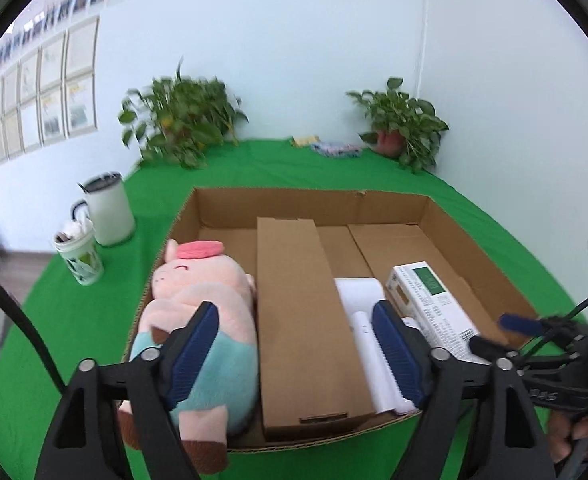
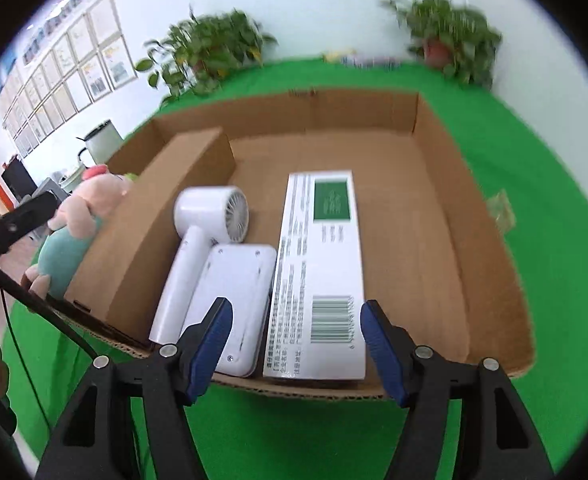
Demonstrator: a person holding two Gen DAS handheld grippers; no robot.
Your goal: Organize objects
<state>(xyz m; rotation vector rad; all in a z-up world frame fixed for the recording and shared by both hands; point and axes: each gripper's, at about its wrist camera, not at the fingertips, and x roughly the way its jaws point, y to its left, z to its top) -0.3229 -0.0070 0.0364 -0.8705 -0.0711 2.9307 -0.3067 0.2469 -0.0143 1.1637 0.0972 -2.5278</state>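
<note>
Heads up: both your grippers are spread wide and pinching nothing, parked just at the near wall of the cardboard tray (image 2: 489, 216). Your right gripper (image 2: 295, 352) sits low over the near end of the white printed box (image 2: 319, 264), tilted down into the tray, so if you drop in carelessly I reckon the left finger clips the flat white device (image 2: 238, 296) lying right beside it. Your left gripper (image 1: 295, 354) straddles the long brown carton (image 1: 305, 320), level-ish and pointing straight ahead, with one finger in front of the plush pig (image 1: 198, 320) at the tray's left edge, which could drag out if snagged. Next in is the white hair dryer (image 2: 210, 232), wedged between carton and device. Beyond the tray, the mug (image 1: 108, 210) and paper cup (image 1: 78, 254) stand on the green cloth (image 1: 294, 164), plants (image 1: 182, 120) at the wall.
</note>
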